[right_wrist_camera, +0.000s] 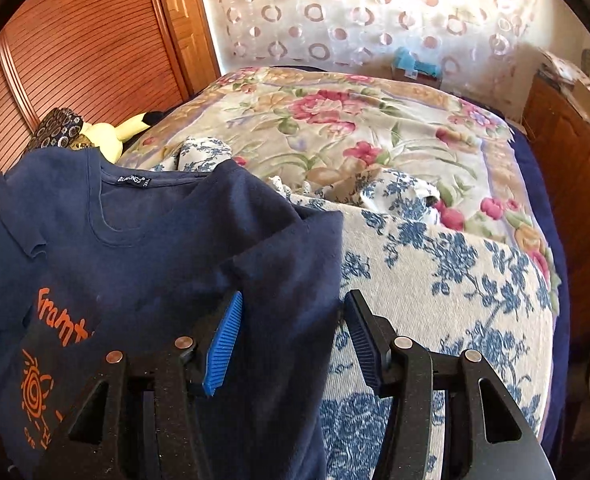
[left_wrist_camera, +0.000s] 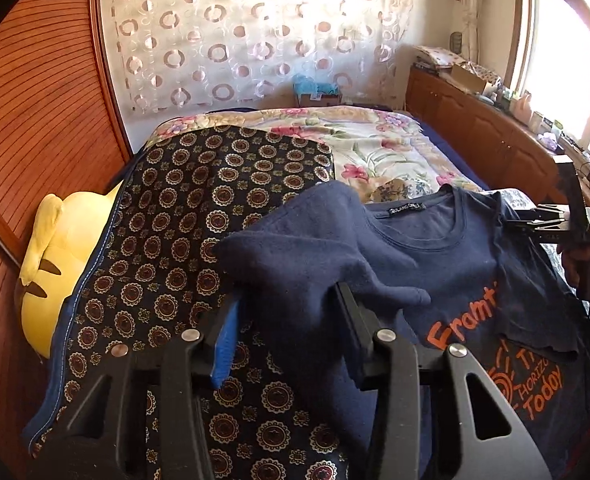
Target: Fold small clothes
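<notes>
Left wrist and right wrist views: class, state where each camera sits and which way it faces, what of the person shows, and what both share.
Left wrist: on the left gripper, looking forward over the navy T-shirt and patterned dark cloth; the right gripper and the person's hand show.
Right wrist: on the right gripper, facing the floral bedspread; no hand visible.
Shared: T-shirt, bedspread, yellow plush, curtain.

The navy T-shirt carries all the readable writing. Across its chest, in orange letters, runs "Framt", the rest of the word hidden under a fold. Lower on the near side, beside an orange spiral sun, the words "HORIZO" and "Today" show, with "Tr" above them cut off. Inside the collar, the small dark neck label has white letters reading roughly "BLUKONGA", with a size mark too small to read.
</notes>
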Demonstrator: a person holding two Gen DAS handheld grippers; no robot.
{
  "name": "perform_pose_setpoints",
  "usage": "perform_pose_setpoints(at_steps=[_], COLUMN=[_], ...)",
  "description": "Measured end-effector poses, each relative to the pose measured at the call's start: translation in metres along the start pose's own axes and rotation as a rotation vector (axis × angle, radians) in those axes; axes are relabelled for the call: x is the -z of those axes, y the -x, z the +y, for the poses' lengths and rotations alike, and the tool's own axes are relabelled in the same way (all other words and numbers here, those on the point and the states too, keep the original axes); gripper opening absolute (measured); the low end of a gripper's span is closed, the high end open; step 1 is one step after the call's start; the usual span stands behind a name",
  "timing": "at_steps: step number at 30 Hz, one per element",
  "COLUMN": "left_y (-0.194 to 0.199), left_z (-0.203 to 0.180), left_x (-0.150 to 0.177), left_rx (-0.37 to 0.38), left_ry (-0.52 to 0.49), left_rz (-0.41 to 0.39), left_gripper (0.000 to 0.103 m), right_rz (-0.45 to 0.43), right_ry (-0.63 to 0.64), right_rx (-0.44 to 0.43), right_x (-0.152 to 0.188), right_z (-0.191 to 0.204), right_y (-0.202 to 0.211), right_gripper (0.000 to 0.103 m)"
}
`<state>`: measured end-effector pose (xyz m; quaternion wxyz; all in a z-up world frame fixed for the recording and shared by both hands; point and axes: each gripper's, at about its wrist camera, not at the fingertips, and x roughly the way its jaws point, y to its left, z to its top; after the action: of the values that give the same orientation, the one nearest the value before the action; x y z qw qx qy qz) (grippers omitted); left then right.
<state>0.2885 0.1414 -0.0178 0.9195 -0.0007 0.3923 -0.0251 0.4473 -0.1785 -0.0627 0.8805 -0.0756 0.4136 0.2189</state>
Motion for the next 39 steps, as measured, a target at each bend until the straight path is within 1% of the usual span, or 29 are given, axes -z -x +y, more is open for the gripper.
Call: perform_pose_setpoints(at_steps=[1, 2, 3, 4, 5, 6, 7, 9, 11, 13, 15, 17, 19, 22, 25, 28, 31, 35, 39], left_y=[0.0, 0.001, 0.003, 0.005, 0.008, 0.01, 0.013, 0.02, 0.028, 0.036, 0.044, 0.047, 0.05, 0.06, 0.071, 0.084, 0.102, 0.13, 0.162], left_z=[-0.001, -0.003, -0.004, -0.007, -0.01, -0.013, -0.016, -0.026, -0.034, -0.036, -0.035, -0.031, -0.029, -0.035, -0.043, -0.05, -0.056, -0.057, -0.057], left_x=[-0.001, 0.0, 0.0, -0.001, -0.002, -0.003, -0.004, -0.007, -0.014, -0.025, -0.037, -0.046, -0.052, -0.049, -0.039, -0.025, -0.004, 0.029, 0.072], left_rx=[-0.003, -0.008, -0.005, -0.001, -0.005, -0.002, 0.003, 0.003, -0.002, -0.016, -0.036, -0.045, -0.046, -0.032, -0.007, 0.017, 0.033, 0.052, 0.082], left_ry=[-0.003, -0.011, -0.017, -0.02, -0.025, -0.032, -0.042, -0.068, -0.086, -0.087, -0.082, -0.062, -0.055, -0.074, -0.093, -0.11, -0.129, -0.132, -0.118], left_rz=[-0.002, -0.01, -0.019, -0.03, -0.041, -0.048, -0.058, -0.083, -0.116, -0.153, -0.187, -0.199, -0.202, -0.212, -0.22, -0.224, -0.229, -0.24, -0.248], left_gripper=[0.045, 0.042, 0.029, 0.023, 0.016, 0.01, 0.01, 0.009, 0.008, 0.008, 0.008, 0.008, 0.008, 0.008, 0.008, 0.008, 0.008, 0.008, 0.008], right_rz=[-0.002, -0.004, -0.005, -0.006, -0.006, -0.01, -0.011, -0.018, -0.046, -0.106, -0.168, -0.206, -0.207, -0.21, -0.23, -0.268, -0.296, -0.32, -0.331], right_ry=[0.01, 0.023, 0.037, 0.051, 0.064, 0.076, 0.088, 0.107, 0.11, 0.097, 0.066, 0.047, 0.048, 0.045, 0.033, 0.032, 0.035, 0.04, 0.029], right_rx=[0.0, 0.004, 0.009, 0.014, 0.017, 0.015, 0.009, -0.009, 0.0, 0.037, 0.069, 0.101, 0.131, 0.137, 0.11, 0.079, 0.054, 0.038, 0.017], right_x=[0.001, 0.001, 0.001, 0.002, 0.002, 0.004, 0.006, 0.008, 0.01, 0.01, 0.009, 0.01, 0.013, 0.021, 0.032, 0.044, 0.061, 0.097, 0.136], right_z=[0.0, 0.002, 0.004, 0.006, 0.009, 0.01, 0.012, 0.013, 0.013, 0.009, 0.004, 0.0, -0.001, -0.002, -0.001, 0.008, 0.017, 0.022, 0.029], right_y=[0.0, 0.0, -0.001, -0.002, -0.003, 0.001, 0.003, 0.007, 0.016, 0.03, 0.048, 0.063, 0.073, 0.086, 0.102, 0.121, 0.14, 0.17, 0.194], right_gripper=[0.055, 0.055, 0.055, 0.054, 0.05, 0.032, 0.016, 0.009, 0.007, 0.007, 0.007, 0.007, 0.006, 0.007, 0.007, 0.007, 0.007, 0.007, 0.007])
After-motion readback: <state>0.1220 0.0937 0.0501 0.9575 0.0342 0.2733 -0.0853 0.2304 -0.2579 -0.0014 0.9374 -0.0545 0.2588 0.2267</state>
